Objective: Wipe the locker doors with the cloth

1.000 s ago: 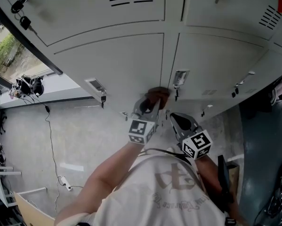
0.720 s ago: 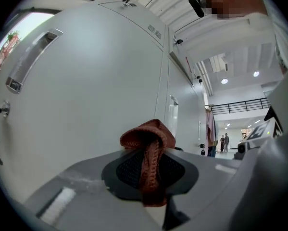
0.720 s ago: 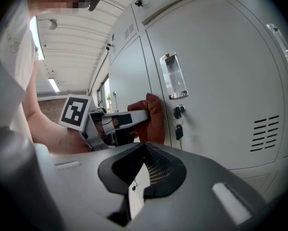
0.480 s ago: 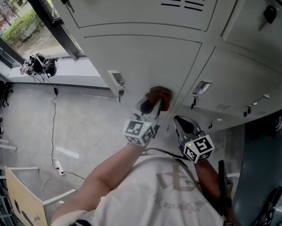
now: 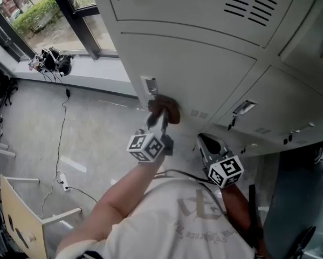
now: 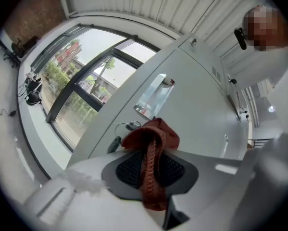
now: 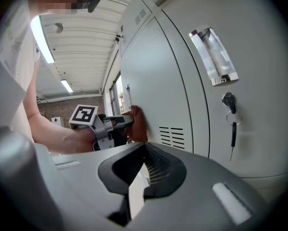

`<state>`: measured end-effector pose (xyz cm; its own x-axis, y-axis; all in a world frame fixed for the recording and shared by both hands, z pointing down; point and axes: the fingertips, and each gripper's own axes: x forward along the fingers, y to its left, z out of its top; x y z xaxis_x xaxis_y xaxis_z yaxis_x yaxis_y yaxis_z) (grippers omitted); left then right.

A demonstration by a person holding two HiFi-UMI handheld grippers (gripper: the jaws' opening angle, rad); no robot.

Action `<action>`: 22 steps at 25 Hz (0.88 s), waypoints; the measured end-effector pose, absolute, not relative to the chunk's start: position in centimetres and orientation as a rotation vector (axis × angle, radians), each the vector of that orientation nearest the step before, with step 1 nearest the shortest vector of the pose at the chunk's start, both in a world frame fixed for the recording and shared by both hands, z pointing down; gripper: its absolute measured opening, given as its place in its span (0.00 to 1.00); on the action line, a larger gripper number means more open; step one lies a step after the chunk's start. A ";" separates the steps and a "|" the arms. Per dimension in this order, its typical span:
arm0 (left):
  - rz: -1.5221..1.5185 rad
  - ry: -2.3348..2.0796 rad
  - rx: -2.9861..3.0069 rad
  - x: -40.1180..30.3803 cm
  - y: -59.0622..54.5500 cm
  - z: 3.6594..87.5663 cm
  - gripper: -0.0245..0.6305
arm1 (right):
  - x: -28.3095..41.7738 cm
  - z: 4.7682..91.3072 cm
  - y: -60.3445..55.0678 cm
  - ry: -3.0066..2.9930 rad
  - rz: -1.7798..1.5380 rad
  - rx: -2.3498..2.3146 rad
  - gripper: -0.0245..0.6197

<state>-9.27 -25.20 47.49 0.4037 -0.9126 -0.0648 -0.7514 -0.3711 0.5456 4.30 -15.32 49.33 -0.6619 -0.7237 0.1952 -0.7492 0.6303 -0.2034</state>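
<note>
Your left claw [image 5: 160,120] was clamped on the cloth [image 5: 165,108], and the red bunch past its tips was pressed against the door [image 5: 204,74]. Only a narrow fold ran down between the jaws (the left gripper view showed it as a thin rope of fabric). I judged that hold as slight. A hard drag across the metal could have pulled the fold out and dropped the cloth to the floor [image 5: 86,139].

The nearer trouble sat right ahead of that claw. The label holder [image 6: 153,96] stood just above the bunch, and a key [image 6: 116,143] on its ring hung just beside it, to the left. A stroke carried upward or leftward could have snagged the loose knit on either one. That could have yanked the key or bent the holder's edge.

The bunch also looked small against the claw's tips. If it had rolled aside under pressure, the bare jaw ends could have scraped the paint.

Your right claw [image 5: 206,140] was closed with nothing in it, held low and off the door, to the right of the working claw. The next door's key [image 7: 232,129] hung ahead of it and to its right. A careless swing while you watched the left side could have knocked that key.
</note>
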 end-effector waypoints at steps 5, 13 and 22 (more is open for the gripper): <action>-0.399 -1.508 2.151 -12.7 -25.3 51.6 0.15 | 3.5 49.4 -15.1 -2.739 0.403 1.229 0.05; -0.206 -1.739 2.402 -18.8 -26.0 49.2 0.15 | 3.2 49.8 -15.0 -2.720 0.424 1.244 0.05; 0.077 -1.843 2.740 -17.5 -26.3 43.6 0.15 | 2.5 49.6 -14.9 -2.716 0.429 1.250 0.05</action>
<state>-17.50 -26.25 43.60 0.3803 -0.9234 -0.0513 -0.9160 -0.3684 -0.1590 2.49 -14.93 49.62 -0.6515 -0.7241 0.2262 -0.7586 0.6186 -0.2047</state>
